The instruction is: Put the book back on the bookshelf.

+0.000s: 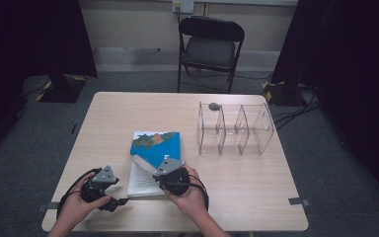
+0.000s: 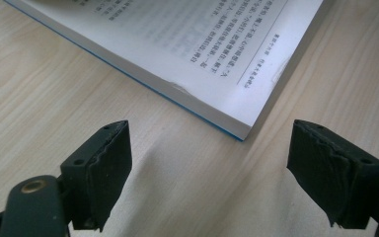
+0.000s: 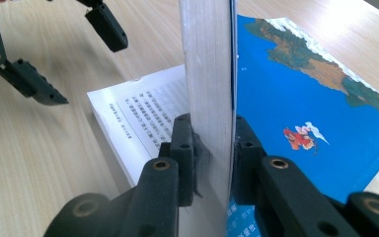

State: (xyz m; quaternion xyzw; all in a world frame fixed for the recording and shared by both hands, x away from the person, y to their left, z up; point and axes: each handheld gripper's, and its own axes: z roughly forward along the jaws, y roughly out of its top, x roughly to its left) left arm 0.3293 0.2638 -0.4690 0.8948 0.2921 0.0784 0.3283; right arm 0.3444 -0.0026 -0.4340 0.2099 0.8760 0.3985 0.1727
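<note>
On the pale wooden table (image 1: pixel 237 187), which is the largest thing seen from the high view, a clear three-compartment organiser (image 1: pixel 235 129) is set toward the far right, and a small dark round object (image 1: pixel 214 106) is seen at its far left corner. Beyond the table a black folding chair (image 1: pixel 210 47) is placed against the wall.

Near the middle of the table a book (image 1: pixel 154 160) with a blue cover is laid open. A stack of its front pages, together with the cover, is raised on edge, while the printed pages beneath are left lying flat. The corner of those flat pages (image 2: pixel 212 69) is seen close up in the left gripper view.

Both forearms are brought in from the near edge. The right hand (image 1: pixel 191 196) is wrapped around its tool at the book's near edge, with the wrist angled toward the book. The right gripper (image 3: pixel 212 143) is closed tightly on the raised stack of pages and cover.

The left hand (image 1: pixel 79 206) is rested low on the table, left of the book. The left gripper (image 2: pixel 211 163) is held with its jaws spread apart and nothing between them, aimed at the book's near corner, close to it but not touching.
</note>
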